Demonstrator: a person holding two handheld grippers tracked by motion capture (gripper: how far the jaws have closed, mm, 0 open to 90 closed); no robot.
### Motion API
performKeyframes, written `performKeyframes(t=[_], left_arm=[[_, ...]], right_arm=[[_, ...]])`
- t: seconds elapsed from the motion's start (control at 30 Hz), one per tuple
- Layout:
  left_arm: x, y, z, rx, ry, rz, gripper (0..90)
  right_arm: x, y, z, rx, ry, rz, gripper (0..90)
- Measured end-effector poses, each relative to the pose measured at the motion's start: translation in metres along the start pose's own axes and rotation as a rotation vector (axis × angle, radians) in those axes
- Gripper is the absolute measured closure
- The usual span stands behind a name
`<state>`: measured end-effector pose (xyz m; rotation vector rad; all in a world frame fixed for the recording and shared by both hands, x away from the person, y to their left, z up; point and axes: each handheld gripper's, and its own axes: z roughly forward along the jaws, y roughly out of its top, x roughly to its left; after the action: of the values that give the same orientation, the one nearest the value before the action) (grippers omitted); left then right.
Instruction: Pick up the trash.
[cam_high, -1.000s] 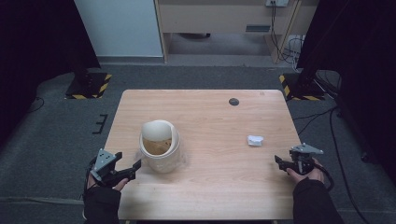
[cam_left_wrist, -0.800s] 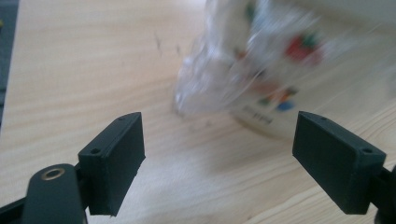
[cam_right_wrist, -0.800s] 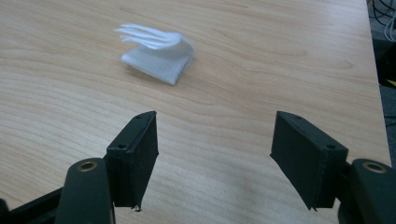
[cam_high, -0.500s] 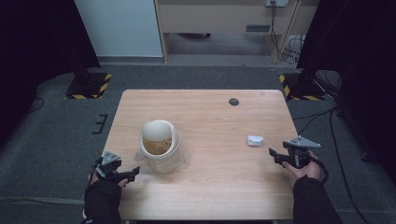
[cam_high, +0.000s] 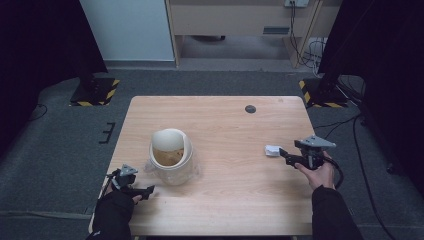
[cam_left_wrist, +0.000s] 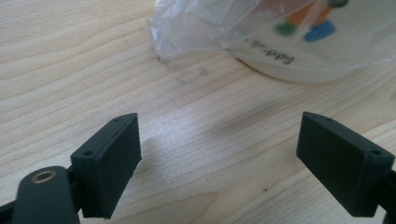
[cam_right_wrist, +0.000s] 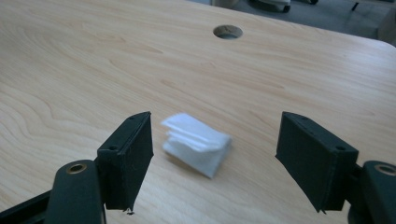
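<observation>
A cream tub (cam_high: 171, 157) with its lid tipped up stands left of the table's middle, loosely wrapped in clear plastic (cam_left_wrist: 196, 28). Its printed base (cam_left_wrist: 299, 60) lies just beyond my left gripper (cam_high: 146, 190), which is open low over the wood near the front left, with nothing between its jaws (cam_left_wrist: 219, 154). A small folded white tissue (cam_high: 272, 150) lies at the right side. My right gripper (cam_high: 283, 153) is open right next to it. In the right gripper view the tissue (cam_right_wrist: 196, 143) lies between and just beyond the spread jaws (cam_right_wrist: 215, 161), apart from both.
The wooden table (cam_high: 225, 200) has a round cable hole (cam_high: 250, 109) near its far edge, also in the right gripper view as a hole (cam_right_wrist: 228, 31). Grey floor, dark stands and cables surround the table.
My right gripper has moved forward and left, up to the folded tissue. My left gripper has dropped lower and edged right toward the wrapped tub.
</observation>
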<state>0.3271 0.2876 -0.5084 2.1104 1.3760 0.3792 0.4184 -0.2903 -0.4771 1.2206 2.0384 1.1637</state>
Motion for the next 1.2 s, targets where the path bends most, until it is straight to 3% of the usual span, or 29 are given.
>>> performKeyframes(t=[0.2,0.63,0.93,1.2], left_arm=[[-0.001,0.000,0.003,0.018,-0.006,0.016,12.1],[-0.002,-0.001,0.008,0.076,-0.011,0.042,10.8],[-0.003,-0.002,0.010,0.078,-0.015,0.061,7.3],[-0.003,-0.002,0.011,0.074,-0.020,0.061,5.9]], right_arm=[[0.009,0.011,0.011,0.000,0.026,-0.034,26.9],[0.013,0.021,0.027,0.024,0.049,-0.089,27.4],[0.016,0.015,0.042,0.107,0.082,-0.168,28.7],[0.016,0.008,0.050,0.152,0.096,-0.185,28.4]])
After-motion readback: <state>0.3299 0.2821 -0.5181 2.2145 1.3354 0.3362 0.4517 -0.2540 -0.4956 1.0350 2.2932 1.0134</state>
